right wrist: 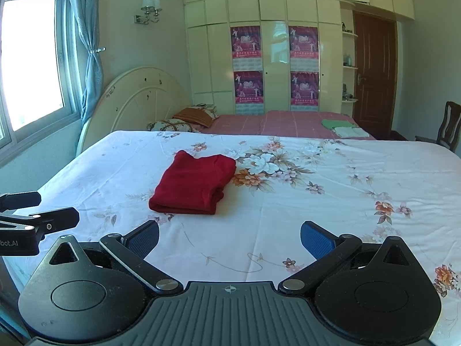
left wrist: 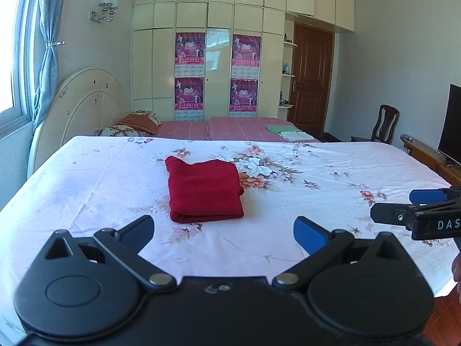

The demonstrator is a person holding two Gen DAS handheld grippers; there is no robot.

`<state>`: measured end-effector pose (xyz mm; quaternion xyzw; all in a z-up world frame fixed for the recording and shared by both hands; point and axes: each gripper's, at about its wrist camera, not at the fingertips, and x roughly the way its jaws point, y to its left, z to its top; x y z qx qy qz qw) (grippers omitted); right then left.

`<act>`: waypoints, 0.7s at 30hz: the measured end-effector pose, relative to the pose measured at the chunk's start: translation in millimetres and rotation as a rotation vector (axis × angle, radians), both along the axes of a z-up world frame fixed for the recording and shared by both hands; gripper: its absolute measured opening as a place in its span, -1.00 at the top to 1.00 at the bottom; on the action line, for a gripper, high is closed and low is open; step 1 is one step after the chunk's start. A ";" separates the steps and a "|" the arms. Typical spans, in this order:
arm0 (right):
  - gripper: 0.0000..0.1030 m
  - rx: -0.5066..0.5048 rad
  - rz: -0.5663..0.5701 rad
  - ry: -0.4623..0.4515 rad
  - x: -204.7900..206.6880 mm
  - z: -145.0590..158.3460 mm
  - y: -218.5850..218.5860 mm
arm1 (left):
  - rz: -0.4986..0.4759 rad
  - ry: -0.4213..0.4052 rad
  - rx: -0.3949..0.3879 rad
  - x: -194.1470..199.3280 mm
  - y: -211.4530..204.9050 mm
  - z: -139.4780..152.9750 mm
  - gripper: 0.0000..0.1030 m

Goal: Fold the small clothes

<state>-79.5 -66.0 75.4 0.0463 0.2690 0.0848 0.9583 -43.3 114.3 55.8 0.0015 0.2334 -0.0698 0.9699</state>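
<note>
A dark red garment (left wrist: 204,189) lies folded into a neat rectangle on the white floral sheet (left wrist: 100,184); it also shows in the right wrist view (right wrist: 193,186). My left gripper (left wrist: 223,230) is open and empty, held above the near edge, just short of the garment. My right gripper (right wrist: 229,238) is open and empty, near the same edge, to the right of the garment. The right gripper's fingers (left wrist: 386,213) show at the right edge of the left wrist view. The left gripper's fingers (right wrist: 57,219) show at the left edge of the right wrist view.
Behind the sheet is a bed with a pink checked cover (left wrist: 239,129), pillows (left wrist: 138,124) and a folded green and white stack (left wrist: 288,132). A round headboard (left wrist: 83,106), wardrobe (left wrist: 216,57), door (left wrist: 311,77), chair (left wrist: 383,124) and TV (left wrist: 451,124) stand around.
</note>
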 end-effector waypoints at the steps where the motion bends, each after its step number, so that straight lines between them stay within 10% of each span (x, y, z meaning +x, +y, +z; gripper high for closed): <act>1: -1.00 0.000 0.001 0.002 0.3 -0.2 -0.4 | 0.005 -0.002 0.000 -0.2 0.2 0.0 -0.99; 21: -1.00 0.008 -0.005 0.004 1.6 -1.7 -5.9 | 0.013 -0.004 -0.015 -2.2 3.6 -2.3 -0.99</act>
